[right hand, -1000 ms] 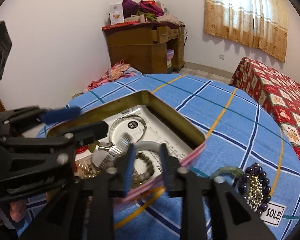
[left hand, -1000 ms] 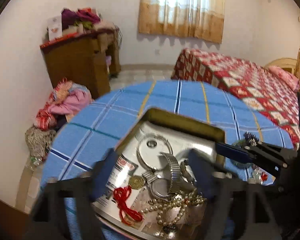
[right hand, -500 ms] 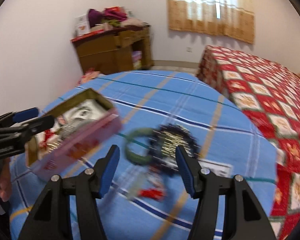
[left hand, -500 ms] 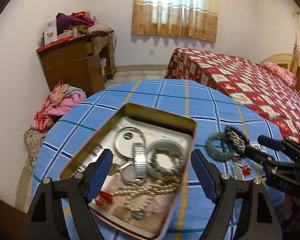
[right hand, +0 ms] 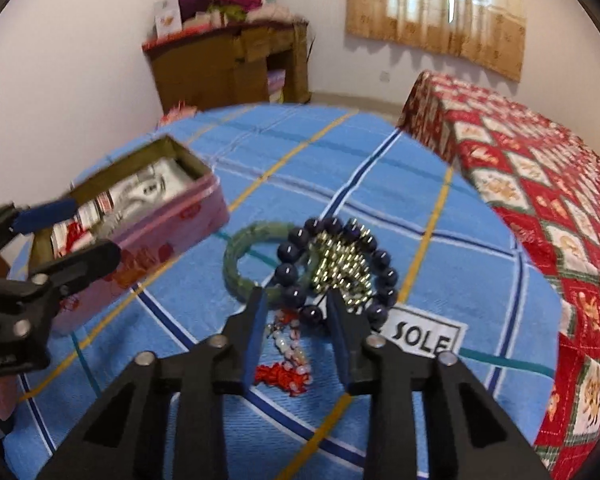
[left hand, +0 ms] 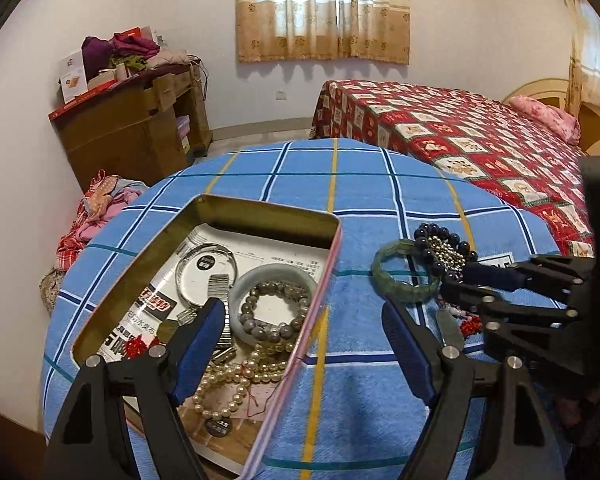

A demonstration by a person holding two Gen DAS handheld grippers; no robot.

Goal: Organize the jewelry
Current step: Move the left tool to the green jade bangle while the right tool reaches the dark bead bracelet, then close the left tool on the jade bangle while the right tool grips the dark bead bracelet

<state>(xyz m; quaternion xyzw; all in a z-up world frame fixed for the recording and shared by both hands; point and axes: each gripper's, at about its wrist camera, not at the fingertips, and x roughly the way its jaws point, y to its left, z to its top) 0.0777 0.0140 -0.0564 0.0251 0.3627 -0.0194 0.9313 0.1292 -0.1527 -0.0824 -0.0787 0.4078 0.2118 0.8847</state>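
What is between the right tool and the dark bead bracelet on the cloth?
Nothing visible. The right tool is open just before the dark bead bracelet, with only bare cloth in the gap. The green bangle lies under the bracelet's left side, and the red-tasselled string sits below the tool.

Black tongs (left hand: 304, 344), blue pads (left hand: 198, 348), silver screws.

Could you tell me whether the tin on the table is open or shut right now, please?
Open. The tin has no lid on it, and the pearl strand and grey bead bracelet inside are plainly visible.
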